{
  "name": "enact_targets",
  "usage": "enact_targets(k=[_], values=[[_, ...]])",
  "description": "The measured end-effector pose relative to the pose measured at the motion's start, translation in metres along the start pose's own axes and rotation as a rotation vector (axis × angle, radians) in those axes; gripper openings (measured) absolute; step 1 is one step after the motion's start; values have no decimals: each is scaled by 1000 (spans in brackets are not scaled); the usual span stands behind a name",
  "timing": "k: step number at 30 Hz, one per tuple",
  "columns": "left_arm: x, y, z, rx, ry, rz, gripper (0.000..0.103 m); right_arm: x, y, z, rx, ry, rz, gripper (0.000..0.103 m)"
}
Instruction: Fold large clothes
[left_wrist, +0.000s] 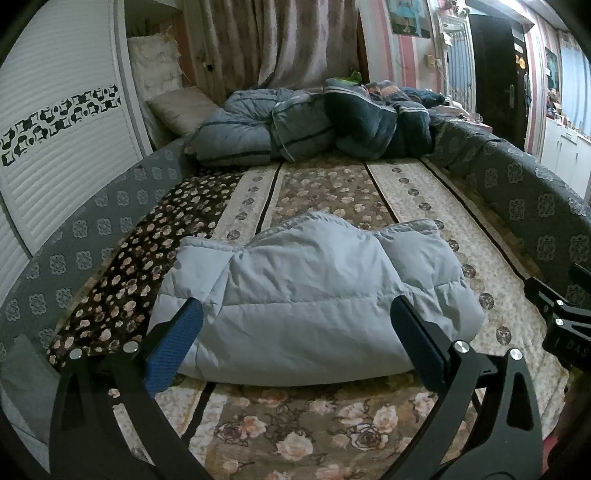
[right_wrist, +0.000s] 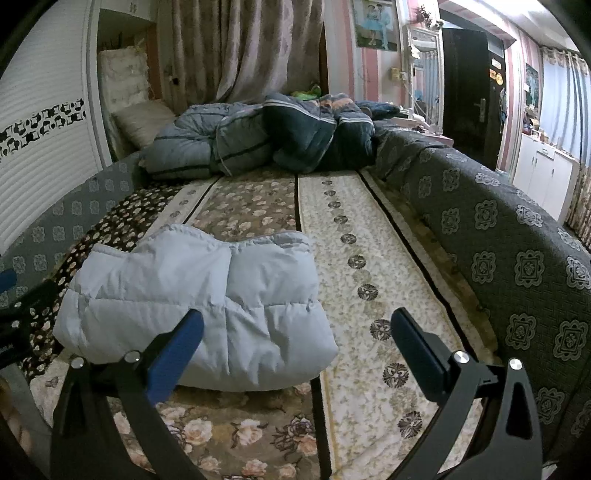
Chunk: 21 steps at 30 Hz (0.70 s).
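A pale blue padded jacket (left_wrist: 314, 295) lies folded into a compact bundle on the floral bedspread (left_wrist: 325, 192). In the left wrist view my left gripper (left_wrist: 297, 308) hovers just in front of its near edge, open, with nothing between the blue-padded fingers (left_wrist: 173, 347). In the right wrist view the same jacket (right_wrist: 192, 302) sits left of centre. My right gripper (right_wrist: 297, 317) is open and empty over the jacket's right end and the cream strip of the bedspread (right_wrist: 354, 229). The right gripper's black body (left_wrist: 565, 321) shows at the far right of the left wrist view.
A heap of grey and dark blue quilts (left_wrist: 314, 122) lies at the far end of the bed. A grey patterned padded rim (right_wrist: 498, 258) runs along the right side and another one (left_wrist: 85, 240) along the left. A white slatted wardrobe (left_wrist: 55, 122) stands at left, a dark door (right_wrist: 469, 92) at far right.
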<state>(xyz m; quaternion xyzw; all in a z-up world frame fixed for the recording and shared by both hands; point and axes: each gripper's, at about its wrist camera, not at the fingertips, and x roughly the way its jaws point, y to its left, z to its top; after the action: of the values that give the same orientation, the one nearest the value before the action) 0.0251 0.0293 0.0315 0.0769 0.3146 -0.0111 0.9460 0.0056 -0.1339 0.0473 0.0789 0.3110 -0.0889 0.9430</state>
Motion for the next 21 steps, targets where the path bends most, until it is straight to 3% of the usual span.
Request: enact_targets(k=[21], values=[[5, -2, -2, 17, 6, 9, 100, 3, -3, -1, -8, 8, 3, 101]])
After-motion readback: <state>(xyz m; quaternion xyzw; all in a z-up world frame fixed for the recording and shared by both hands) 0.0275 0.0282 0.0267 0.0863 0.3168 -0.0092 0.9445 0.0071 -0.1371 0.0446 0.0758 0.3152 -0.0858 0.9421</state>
